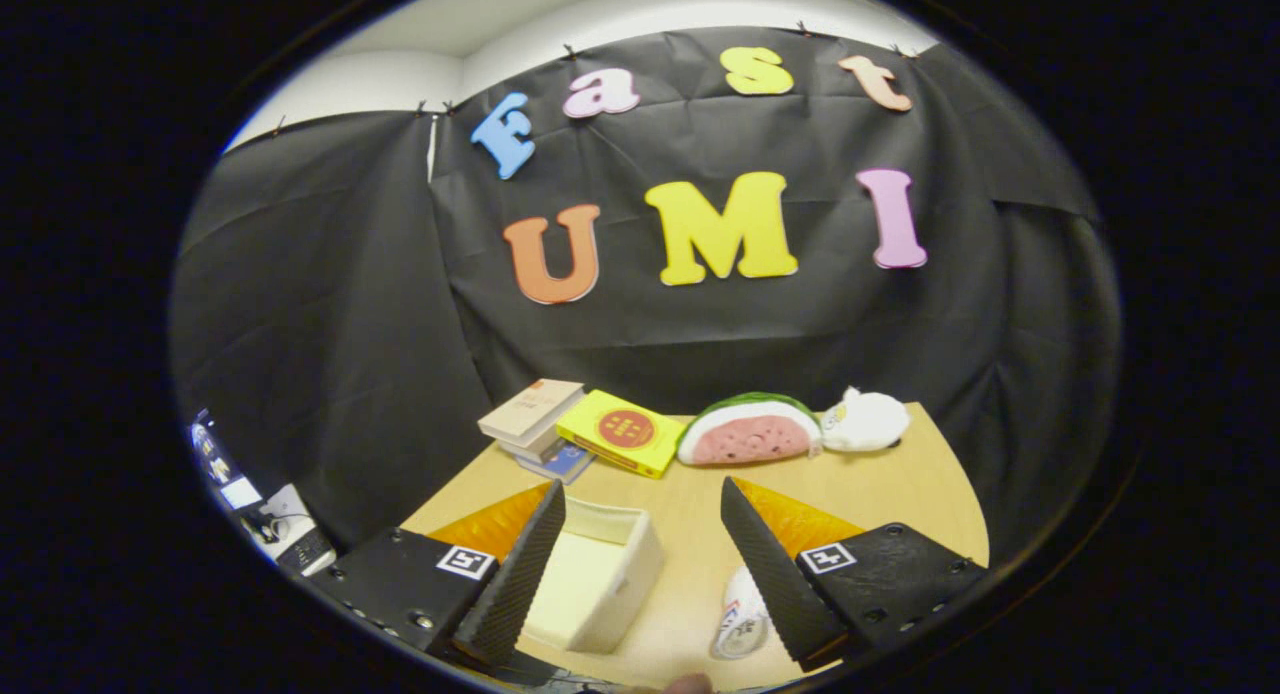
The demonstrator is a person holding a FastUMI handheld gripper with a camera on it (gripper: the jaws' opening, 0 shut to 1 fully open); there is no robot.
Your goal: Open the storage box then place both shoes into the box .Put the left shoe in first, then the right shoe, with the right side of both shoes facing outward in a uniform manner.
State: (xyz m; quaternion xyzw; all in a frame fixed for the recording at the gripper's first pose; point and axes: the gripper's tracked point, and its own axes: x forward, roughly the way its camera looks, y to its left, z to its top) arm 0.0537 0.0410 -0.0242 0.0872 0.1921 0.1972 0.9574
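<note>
A cream-white storage box (pixel 605 574) lies on the wooden table (pixel 900 484), its open side up, partly behind my left finger (pixel 520 564). A white shoe (pixel 742 624) with printed markings peeks out low beside my right finger (pixel 775 574), mostly hidden by it. My gripper (pixel 645 534) hangs above the table, open wide, with nothing between its fingers. The box sits below and just ahead of the left finger; the shoe sits under the right one.
Along the table's far edge lie a stack of books (pixel 535 419), a yellow box (pixel 622 432), a watermelon-slice plush (pixel 750 432) and a white plush (pixel 865 421). A desk with devices (pixel 260 514) stands off to the left, below table level.
</note>
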